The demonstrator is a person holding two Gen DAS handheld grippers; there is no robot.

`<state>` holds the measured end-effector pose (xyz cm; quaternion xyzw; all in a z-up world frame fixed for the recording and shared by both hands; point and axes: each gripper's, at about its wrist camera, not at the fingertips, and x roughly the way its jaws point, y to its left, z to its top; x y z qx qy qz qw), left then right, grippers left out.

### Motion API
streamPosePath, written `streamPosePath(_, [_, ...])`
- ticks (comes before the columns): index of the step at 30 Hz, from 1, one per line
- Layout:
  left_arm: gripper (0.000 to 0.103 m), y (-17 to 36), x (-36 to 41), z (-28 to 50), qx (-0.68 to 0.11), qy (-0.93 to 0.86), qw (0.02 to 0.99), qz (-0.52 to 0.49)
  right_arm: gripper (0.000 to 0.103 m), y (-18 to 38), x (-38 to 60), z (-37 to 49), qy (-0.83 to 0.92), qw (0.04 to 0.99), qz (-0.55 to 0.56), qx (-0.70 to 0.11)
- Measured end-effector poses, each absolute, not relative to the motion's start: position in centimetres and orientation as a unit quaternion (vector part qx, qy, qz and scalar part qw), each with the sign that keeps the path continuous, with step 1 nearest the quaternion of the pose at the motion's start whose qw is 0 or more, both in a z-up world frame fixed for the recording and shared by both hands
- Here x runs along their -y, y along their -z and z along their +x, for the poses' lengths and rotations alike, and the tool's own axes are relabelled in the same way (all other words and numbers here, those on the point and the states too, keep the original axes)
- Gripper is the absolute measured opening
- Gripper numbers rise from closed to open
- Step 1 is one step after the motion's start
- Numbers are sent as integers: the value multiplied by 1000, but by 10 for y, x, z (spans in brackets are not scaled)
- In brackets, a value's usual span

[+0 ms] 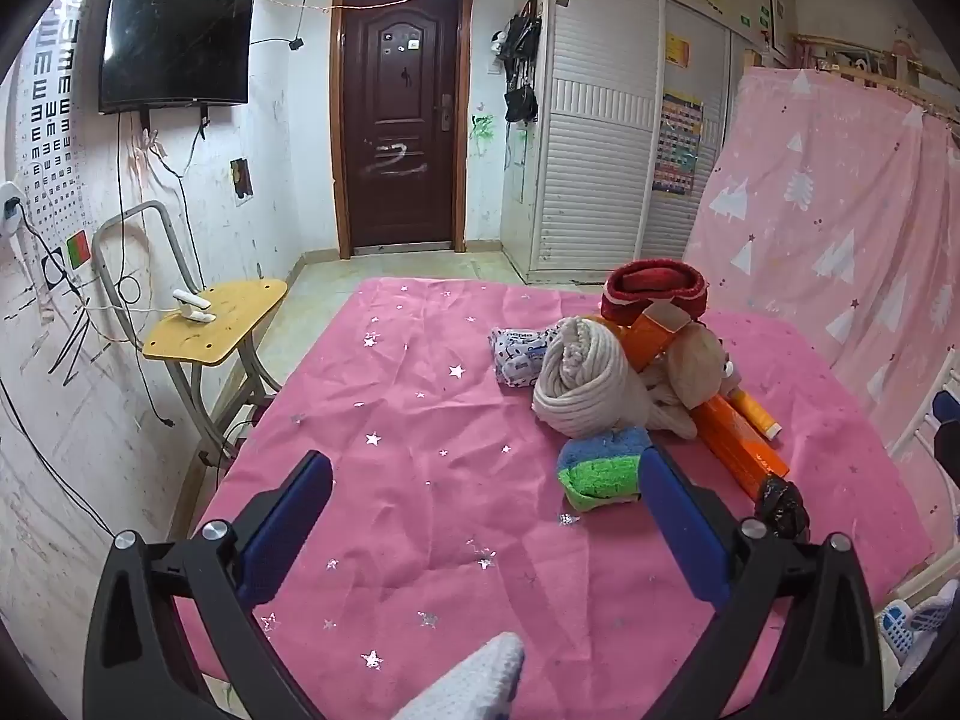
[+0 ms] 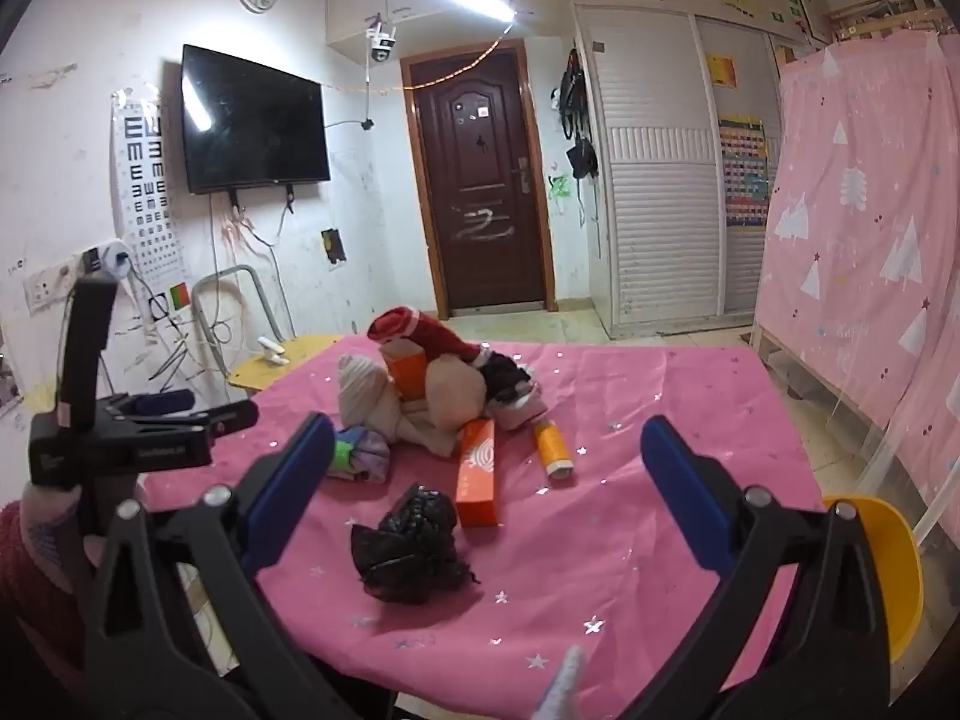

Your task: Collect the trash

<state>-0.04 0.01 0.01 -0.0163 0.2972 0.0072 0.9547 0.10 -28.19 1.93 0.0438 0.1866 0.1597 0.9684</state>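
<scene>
1. Left gripper [image 1: 486, 480], black frame with blue pads: jaws at full spread, nothing between them but the pink star-printed tablecloth [image 1: 420, 420]; it holds nothing.
2. Right gripper [image 2: 486, 450], same build: jaws likewise spread wide and empty. In the right wrist view the left gripper appears beyond the left jaw, held by a hand [image 2: 54, 540] in a knitted glove.
3. Crumpled black plastic bag [image 2: 414, 546]: lies on the cloth between the right gripper's jaws, nearer the left one, touching neither. In the left wrist view it [image 1: 780, 507] sits just outside that gripper's right jaw.
4. Long orange cardboard box [image 2: 477, 474]: lies ahead of the right gripper's jaws, just beyond the black bag, its far end against the heap.
5. Yellow cylindrical tube with a white end [image 2: 555, 450]: ahead of the right gripper's jaws, just right of the orange box.
6. Blue-and-green rolled cloth [image 1: 600, 468]: close beside the inner face of the left gripper's right jaw tip; contact cannot be told.
7. Heap of rolled cream fabric [image 1: 585, 381], a red knitted item [image 1: 657, 288] and a small white printed packet [image 1: 522, 357]: ahead of the left gripper's jaws, toward its right side.
8. Yellow round bin [image 2: 900, 564]: off the table, outside the right gripper's right jaw.
</scene>
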Motion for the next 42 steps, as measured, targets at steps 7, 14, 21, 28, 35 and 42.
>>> streamPosePath(7, [94,1,0,-1,-299,-7,954,-20,98,-18,273,0,-156,970,32,-182])
streamPosePath(14, [94,2,0,-1,-301,-7,953,-23,98,-26,280,-6,-163,969,46,-178])
streamPosePath(21, [94,2,-3,-1,-303,-5,953,-27,98,-26,283,-2,-163,970,43,-177])
streamPosePath(28, [94,2,-3,-1,-305,-4,952,-27,98,-27,282,-2,-163,970,43,-176])
streamPosePath(35, [94,2,-3,-1,-305,-4,952,-28,98,-27,282,-3,-162,970,42,-175])
streamPosePath(42, [94,2,-4,-1,-305,-3,952,-29,98,-27,283,-4,-161,971,41,-174])
